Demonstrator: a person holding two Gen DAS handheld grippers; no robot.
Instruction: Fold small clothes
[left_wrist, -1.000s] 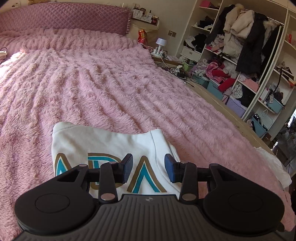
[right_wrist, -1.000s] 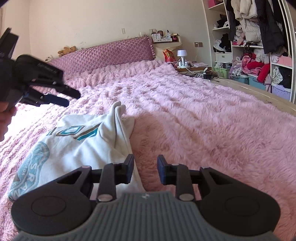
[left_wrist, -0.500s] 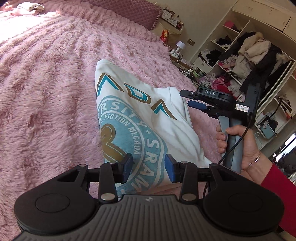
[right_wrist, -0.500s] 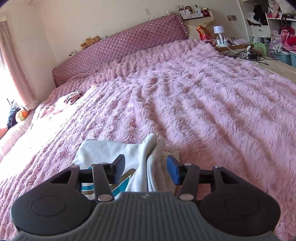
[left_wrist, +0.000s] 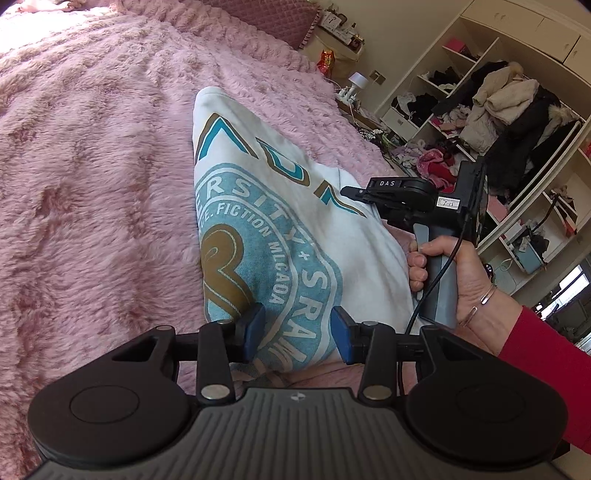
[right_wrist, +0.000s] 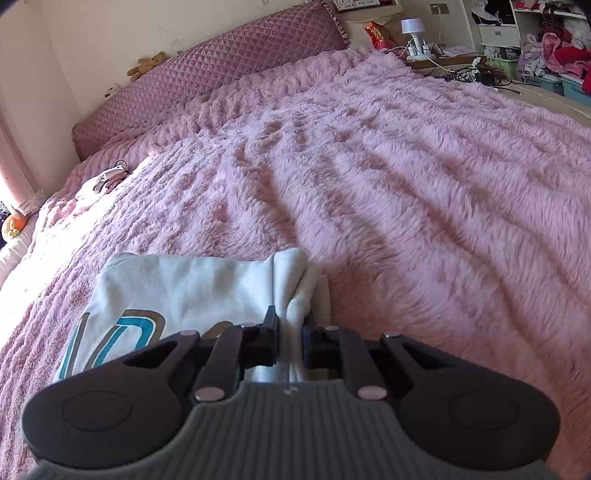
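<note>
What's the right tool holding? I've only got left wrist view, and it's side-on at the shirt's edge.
Observer: The right tool is closing on the shirt, with a bunched fold between its pads.
Operator: One layer or more?
Observer: Several. Stacked edges show right of the pinch.
Operator: Anything on the headboard?
Observer: A teddy sits on top of the headboard.

shaggy plush pink bedspread (right_wrist: 406, 184), soft matt white cotton shirt (left_wrist: 280, 206), quilted headboard (right_wrist: 221, 70)

Bedspread (right_wrist: 424, 177) beyond shirt (right_wrist: 192, 284) open; clutter only at far edges.
</note>
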